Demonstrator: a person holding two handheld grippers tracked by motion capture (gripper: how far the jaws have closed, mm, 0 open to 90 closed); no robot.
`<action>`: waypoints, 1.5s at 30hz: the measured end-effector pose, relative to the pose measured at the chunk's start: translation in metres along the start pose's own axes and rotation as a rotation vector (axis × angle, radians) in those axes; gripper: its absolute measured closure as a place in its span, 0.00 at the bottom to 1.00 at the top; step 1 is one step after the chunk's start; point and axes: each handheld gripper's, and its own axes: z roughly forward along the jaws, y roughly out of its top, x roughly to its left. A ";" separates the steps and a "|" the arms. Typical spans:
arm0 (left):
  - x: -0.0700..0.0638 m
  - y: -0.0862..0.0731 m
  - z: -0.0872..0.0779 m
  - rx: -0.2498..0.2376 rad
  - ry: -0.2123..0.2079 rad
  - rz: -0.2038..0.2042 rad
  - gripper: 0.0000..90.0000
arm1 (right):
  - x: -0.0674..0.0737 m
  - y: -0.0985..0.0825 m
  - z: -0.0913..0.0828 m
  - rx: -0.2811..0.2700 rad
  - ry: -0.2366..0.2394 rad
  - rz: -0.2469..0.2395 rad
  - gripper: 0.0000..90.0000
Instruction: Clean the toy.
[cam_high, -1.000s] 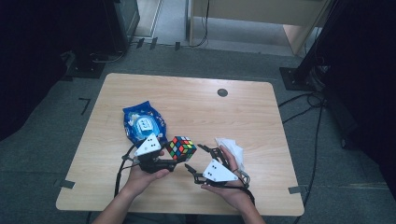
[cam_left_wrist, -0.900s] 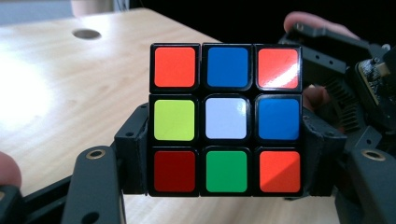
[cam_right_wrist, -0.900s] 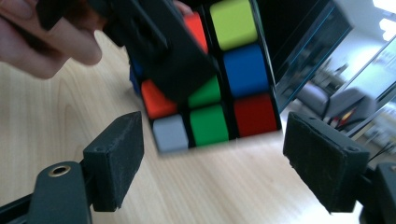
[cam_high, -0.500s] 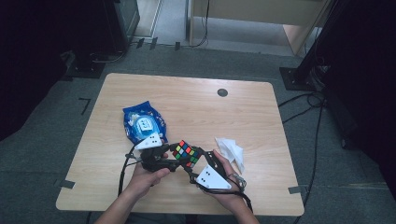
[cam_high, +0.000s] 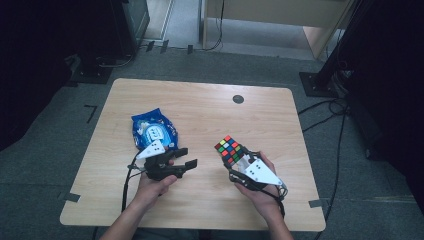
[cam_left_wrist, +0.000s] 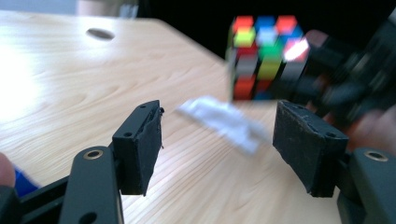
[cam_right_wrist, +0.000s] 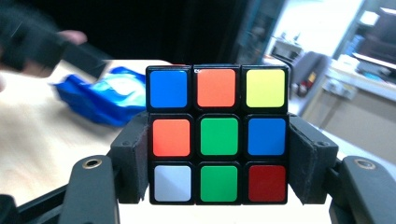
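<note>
Wooden table, blue packet at left.
Right gripper clamps the scrambled cube; left gripper gapes apart, holding nothing.

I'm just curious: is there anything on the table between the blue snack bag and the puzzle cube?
In the high view, the open left gripper sits between the blue snack bag and the puzzle cube; beyond it is bare table.
</note>
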 end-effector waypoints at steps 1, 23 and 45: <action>-0.003 -0.003 0.004 0.019 0.023 0.029 0.37 | -0.007 -0.002 -0.002 0.019 -0.019 0.012 0.39; -0.046 -0.019 0.026 0.068 0.125 0.432 0.34 | 0.042 0.019 0.017 0.065 0.138 0.349 0.39; -0.055 -0.026 0.030 0.071 0.087 0.492 0.26 | 0.050 0.020 0.023 0.208 0.228 0.577 0.38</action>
